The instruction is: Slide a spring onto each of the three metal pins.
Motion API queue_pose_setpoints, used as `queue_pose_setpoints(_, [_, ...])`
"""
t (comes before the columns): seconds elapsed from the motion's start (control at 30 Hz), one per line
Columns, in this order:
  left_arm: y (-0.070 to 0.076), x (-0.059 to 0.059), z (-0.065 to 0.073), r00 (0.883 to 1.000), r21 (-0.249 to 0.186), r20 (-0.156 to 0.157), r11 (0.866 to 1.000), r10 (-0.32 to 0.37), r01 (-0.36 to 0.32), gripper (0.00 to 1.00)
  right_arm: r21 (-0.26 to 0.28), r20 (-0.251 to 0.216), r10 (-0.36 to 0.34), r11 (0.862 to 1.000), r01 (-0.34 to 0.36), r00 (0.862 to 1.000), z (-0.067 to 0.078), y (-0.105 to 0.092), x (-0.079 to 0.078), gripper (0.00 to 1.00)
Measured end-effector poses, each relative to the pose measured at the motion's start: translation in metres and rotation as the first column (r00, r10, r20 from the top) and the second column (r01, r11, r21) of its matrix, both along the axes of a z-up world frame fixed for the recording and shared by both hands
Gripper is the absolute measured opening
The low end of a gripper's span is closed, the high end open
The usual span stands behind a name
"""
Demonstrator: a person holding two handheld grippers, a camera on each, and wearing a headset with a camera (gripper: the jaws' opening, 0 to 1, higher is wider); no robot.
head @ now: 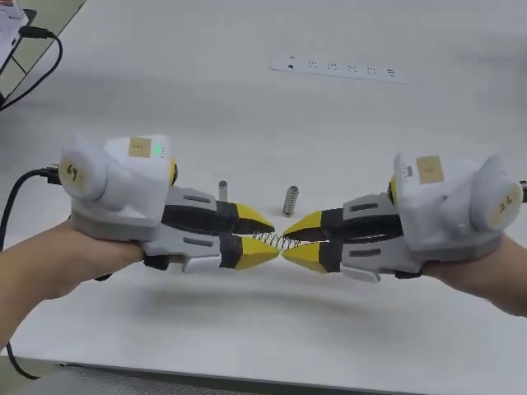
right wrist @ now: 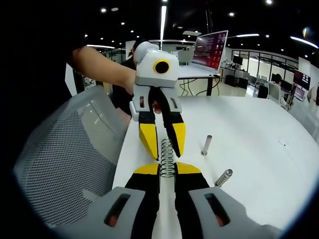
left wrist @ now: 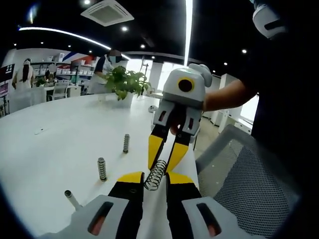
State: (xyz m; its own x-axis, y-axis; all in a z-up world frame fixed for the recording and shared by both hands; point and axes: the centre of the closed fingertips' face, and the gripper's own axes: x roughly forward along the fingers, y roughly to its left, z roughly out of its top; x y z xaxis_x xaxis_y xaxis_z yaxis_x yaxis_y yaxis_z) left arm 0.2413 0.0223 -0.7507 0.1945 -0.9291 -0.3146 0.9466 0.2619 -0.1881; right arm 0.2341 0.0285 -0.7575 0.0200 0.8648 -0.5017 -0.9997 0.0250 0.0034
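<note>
Left tool (head: pixel 276 239) and right tool (head: pixel 283 243) each pinching one spring (head: pixel 265 239), white table (head: pixel 247 329), power strip (head: pixel 338 67), open office (right wrist: pixel 259 64) behind

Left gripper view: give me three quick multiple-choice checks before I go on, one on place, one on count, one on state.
1. Where is the loose spring? A on the table; B between left gripper and right gripper; C on a pin.
2. How many pins carry springs? A none; B one; C two.
3. The nearest pin is: A bare; B sprung; C lying flat.
Key: B, both grippers' tips pinch its ends; C, two sprung pins stand beyond; A, no coils on it.
</note>
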Motion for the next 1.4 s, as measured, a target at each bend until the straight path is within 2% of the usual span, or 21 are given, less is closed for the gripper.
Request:
queue_pose_setpoints(0.23, [-0.001,-0.002,0.001,1.0,0.003,0.009,1.0,-0.006,0.006,0.06,0.003,-0.008,0.007,1.0,-0.007,1.0,0.001,-0.001,-0.002,0.08])
queue_pose_setpoints(0.33, [-0.001,-0.004,0.0,0.999,0.019,0.038,1.0,-0.021,0.02,0.06,0.001,-0.008,0.009,1.0,-0.009,1.0,0.001,-0.001,-0.002,0.08])
queue_pose_setpoints(0.43, [-0.002,-0.004,0.0,0.998,0.026,0.051,0.999,-0.024,0.023,0.05,0.0,-0.005,0.013,1.0,-0.013,1.0,0.001,-0.002,-0.003,0.08])
queue_pose_setpoints(0.73, [-0.001,-0.002,0.002,0.998,0.022,0.057,1.0,-0.013,0.012,0.03,0.001,0.011,0.02,1.0,-0.02,1.0,0.003,-0.001,-0.001,0.08])
queue_pose_setpoints(0.97, [-0.002,-0.004,0.004,1.0,0.005,0.031,1.0,-0.005,0.004,0.03,-0.003,0.033,0.023,1.0,-0.023,0.999,0.005,-0.001,-0.001,0.09])
queue_pose_setpoints(1.03, [-0.002,-0.004,0.003,0.999,0.01,0.032,1.0,-0.004,0.004,0.02,-0.009,0.034,0.024,1.0,-0.024,0.999,0.005,-0.002,-0.001,0.09])
queue_pose_setpoints(1.07, [-0.002,-0.005,0.003,1.0,0.006,0.021,1.0,-0.001,0.001,0.02,-0.014,0.033,0.018,1.0,-0.018,0.999,0.004,-0.002,-0.001,0.09])
queue_pose_setpoints(1.27, [-0.002,-0.005,0.008,1.0,-0.029,-0.004,0.999,0.017,-0.017,0.03,-0.005,0.01,0.0,1.0,0.0,1.0,0.007,-0.007,-0.001,0.1])
queue_pose_setpoints(1.4, [0.0,-0.005,0.011,1.0,-0.032,-0.002,0.999,0.023,-0.023,0.03,0.005,-0.013,-0.011,1.0,0.011,1.0,0.007,-0.01,-0.002,0.13])
